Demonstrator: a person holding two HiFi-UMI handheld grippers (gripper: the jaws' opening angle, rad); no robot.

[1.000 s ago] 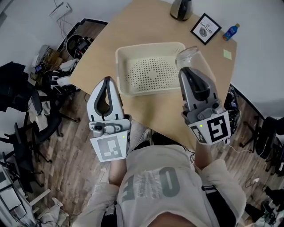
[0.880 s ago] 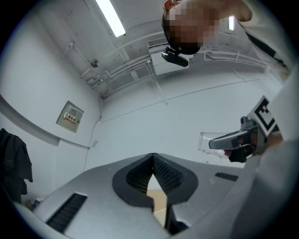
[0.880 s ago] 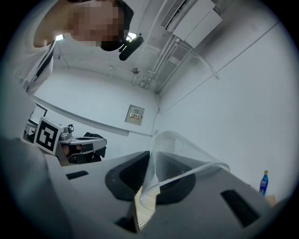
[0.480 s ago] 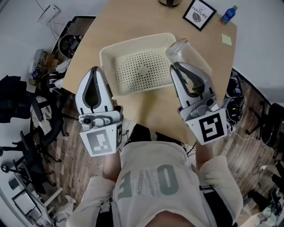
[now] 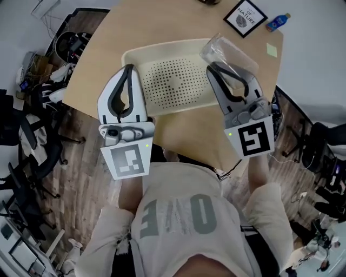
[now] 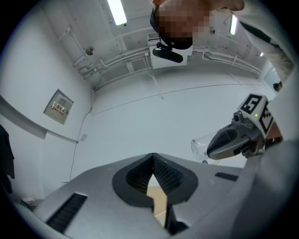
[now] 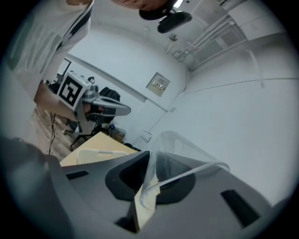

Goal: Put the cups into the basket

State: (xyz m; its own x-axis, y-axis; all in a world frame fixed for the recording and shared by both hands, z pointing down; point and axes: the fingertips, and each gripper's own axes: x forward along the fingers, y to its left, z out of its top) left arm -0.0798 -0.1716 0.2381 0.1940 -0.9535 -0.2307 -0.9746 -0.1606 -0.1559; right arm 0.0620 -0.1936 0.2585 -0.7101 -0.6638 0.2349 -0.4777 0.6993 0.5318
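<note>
Cup (image 5: 219, 47) is clamped in the right gripper (image 5: 230, 71), up over the basket's (image 5: 178, 108) 2 o'clock corner

Nearest in, the left gripper (image 5: 128, 69) sits at the basket's 8 o'clock edge, jaws pressed together with nothing in them. The right one, over at 4 o'clock, is pinching the clear cup by its wall, and the cup is tilted away from the person. Further out on the table (image 5: 146, 27), around 1 o'clock, there's a framed picture (image 5: 246, 16), a blue bottle (image 5: 275, 22) and a green sticky note (image 5: 271, 50).
</note>
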